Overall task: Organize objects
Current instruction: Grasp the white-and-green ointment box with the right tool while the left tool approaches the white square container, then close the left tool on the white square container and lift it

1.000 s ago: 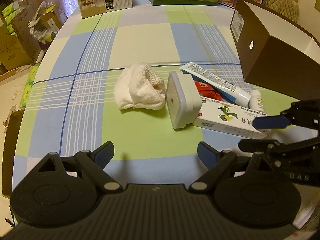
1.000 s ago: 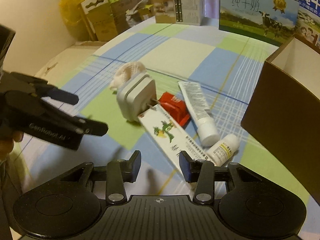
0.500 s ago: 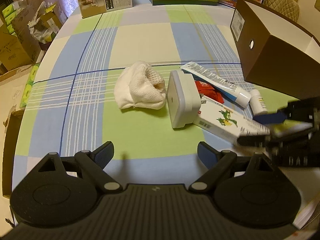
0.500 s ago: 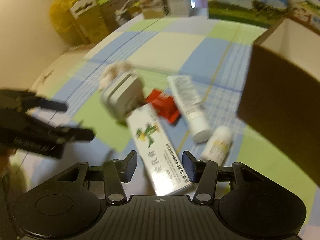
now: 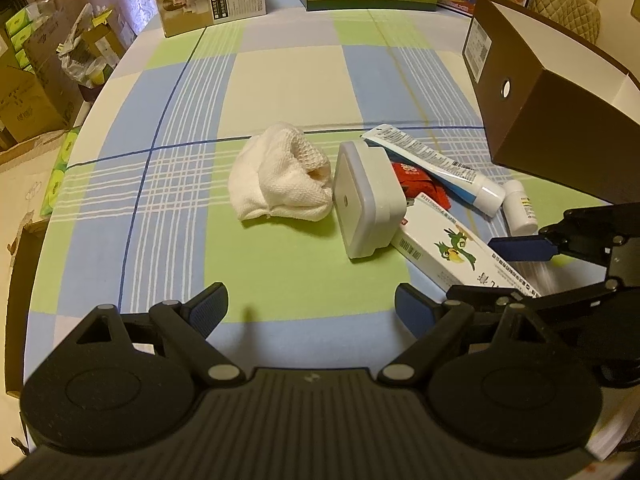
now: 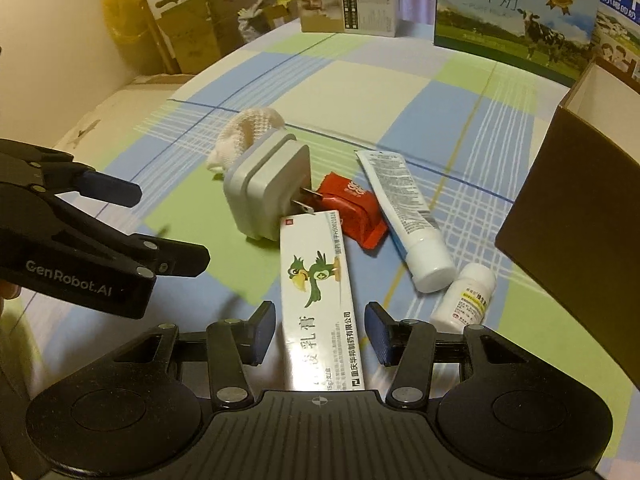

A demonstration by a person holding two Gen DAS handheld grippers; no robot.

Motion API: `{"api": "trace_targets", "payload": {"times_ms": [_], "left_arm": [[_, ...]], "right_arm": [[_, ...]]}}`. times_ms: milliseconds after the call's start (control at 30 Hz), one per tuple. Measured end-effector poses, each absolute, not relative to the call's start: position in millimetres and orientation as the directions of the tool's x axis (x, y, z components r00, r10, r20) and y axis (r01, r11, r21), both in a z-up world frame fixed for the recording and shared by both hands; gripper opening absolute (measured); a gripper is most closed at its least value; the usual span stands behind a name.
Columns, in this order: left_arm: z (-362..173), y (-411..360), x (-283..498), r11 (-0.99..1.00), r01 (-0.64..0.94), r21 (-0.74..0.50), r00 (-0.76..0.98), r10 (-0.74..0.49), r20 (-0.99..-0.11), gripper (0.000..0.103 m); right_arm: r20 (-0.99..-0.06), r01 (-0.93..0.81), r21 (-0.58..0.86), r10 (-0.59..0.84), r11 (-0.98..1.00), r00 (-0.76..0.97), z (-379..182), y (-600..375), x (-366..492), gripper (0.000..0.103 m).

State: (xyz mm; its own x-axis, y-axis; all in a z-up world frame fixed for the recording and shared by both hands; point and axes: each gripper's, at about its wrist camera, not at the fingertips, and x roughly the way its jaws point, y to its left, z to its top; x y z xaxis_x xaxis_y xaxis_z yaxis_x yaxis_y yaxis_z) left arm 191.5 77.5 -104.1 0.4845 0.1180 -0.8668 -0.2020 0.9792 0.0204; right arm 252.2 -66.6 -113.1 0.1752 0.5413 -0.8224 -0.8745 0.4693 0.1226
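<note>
Since a second earlier, the right gripper [image 6: 320, 334] had advanced until the white ointment box [image 6: 320, 292] lay between its jaws.

Its jaws stood wide on either side of the box's near end, with a gap on each side, not yet closed on it. The left gripper [image 5: 311, 306] hovered at near left over the checked worktop [image 5: 280, 80], jaws wide and empty. Past the box's far end, touching it, stood a grey plug adapter [image 6: 266, 188], with a white cloth [image 5: 280, 176] to its left. Right of the adapter lay a red packet [image 6: 354, 208], a toothpaste tube [image 6: 404, 208] and a small white bottle [image 6: 466, 298]. A brown box [image 5: 552, 92] stood far right.
</note>
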Motion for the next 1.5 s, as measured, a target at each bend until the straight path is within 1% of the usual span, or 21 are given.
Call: {"api": "trace_targets", "payload": {"times_ms": [100, 133, 167, 300, 467, 567, 600, 700, 833, 1000, 1133, 1267, 1300, 1367, 1500], "left_arm": [[-106, 76, 192, 0.980, -0.197, 0.025, 0.487, 0.120, -0.865, 0.088], [-106, 75, 192, 0.980, -0.196, 0.027, 0.488, 0.121, -0.865, 0.088], [-106, 75, 192, 0.980, -0.196, 0.029, 0.489, 0.123, -0.863, 0.088], [-105, 74, 191, 0.981, -0.193, 0.032, 0.499, 0.126, -0.857, 0.088], [-103, 74, 189, 0.982, -0.190, 0.021, 0.518, 0.118, -0.847, 0.088], [-102, 72, 189, 0.982, -0.190, 0.018, 0.529, 0.117, -0.841, 0.087], [-101, 71, 189, 0.982, -0.187, 0.019, 0.534, 0.118, -0.837, 0.085], [-93, 64, 193, 0.986, -0.166, 0.012, 0.568, 0.106, -0.817, 0.084], [-86, 50, 205, 0.991, -0.127, 0.034, 0.597, 0.104, -0.796, 0.083], [-93, 39, 228, 0.993, -0.101, 0.060, 0.575, 0.108, -0.811, 0.070], [-97, 39, 243, 0.992, -0.108, 0.063, 0.567, 0.114, -0.816, 0.066], [-104, 44, 255, 0.991, -0.121, 0.053, 0.553, 0.112, -0.826, 0.052], [-105, 45, 257, 0.991, -0.124, 0.053, 0.548, 0.113, -0.828, 0.049], [-108, 45, 261, 0.990, -0.127, 0.055, 0.546, 0.116, -0.830, 0.048], [-112, 47, 264, 0.991, -0.129, 0.042, 0.545, 0.107, -0.832, 0.038]], "right_arm": [[-0.824, -0.873, 0.110, 0.535, 0.475, 0.187, -116, -66, 252, 0.047], [-0.823, -0.874, 0.107, 0.535, 0.474, 0.189, -117, -66, 251, 0.045], [-0.823, -0.878, 0.102, 0.536, 0.467, 0.189, -118, -66, 250, 0.036], [-0.823, -0.881, 0.057, 0.522, 0.470, 0.225, -113, -67, 246, 0.035], [-0.808, -0.860, 0.093, 0.542, 0.502, 0.230, -90, -81, 245, 0.035], [-0.802, -0.840, 0.089, 0.539, 0.536, 0.259, -79, -92, 243, 0.035], [-0.799, -0.830, 0.086, 0.536, 0.551, 0.273, -76, -96, 245, 0.035], [-0.796, -0.792, 0.093, 0.523, 0.604, 0.305, -73, -104, 258, 0.035], [-0.797, -0.770, 0.096, 0.512, 0.631, 0.321, -72, -111, 268, 0.035], [-0.801, -0.752, 0.101, 0.501, 0.652, 0.327, -74, -116, 276, 0.035], [-0.802, -0.735, 0.108, 0.495, 0.670, 0.333, -75, -121, 285, 0.035], [-0.805, -0.724, 0.112, 0.489, 0.681, 0.336, -76, -124, 290, 0.035], [-0.806, -0.722, 0.113, 0.488, 0.682, 0.335, -76, -124, 291, 0.035], [-0.807, -0.719, 0.115, 0.486, 0.686, 0.334, -76, -125, 291, 0.035], [-0.810, -0.719, 0.112, 0.483, 0.685, 0.334, -78, -123, 291, 0.035]]}}
